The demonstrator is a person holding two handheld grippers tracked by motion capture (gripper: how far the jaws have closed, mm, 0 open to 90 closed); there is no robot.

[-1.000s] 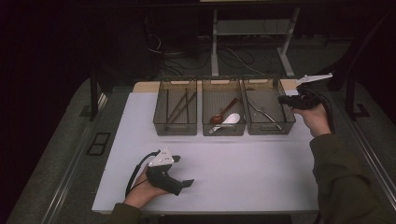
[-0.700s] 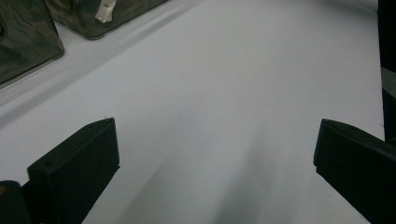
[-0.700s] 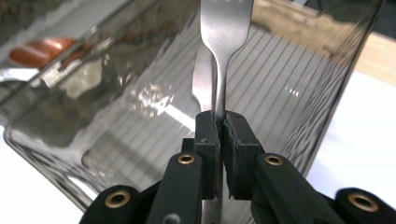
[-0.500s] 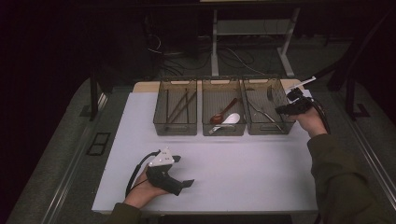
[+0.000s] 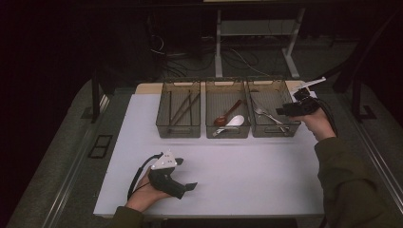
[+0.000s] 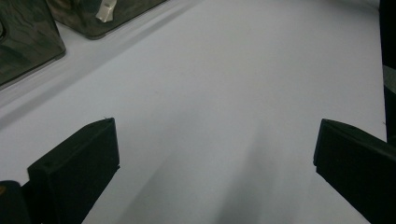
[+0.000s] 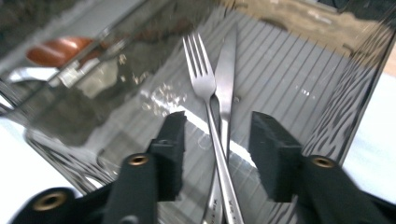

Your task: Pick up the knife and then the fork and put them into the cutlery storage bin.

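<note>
Now my right gripper has just been opening, jaws apart above the fork, which lies with a knife in the bin just below; I should withdraw straight upward.

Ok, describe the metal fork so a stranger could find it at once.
Three smoky clear plastic bins stand in a row on the white table. In the right-hand bin, below the right gripper, the silver fork lies crossed with a silver table knife. It alone has tines.
</note>
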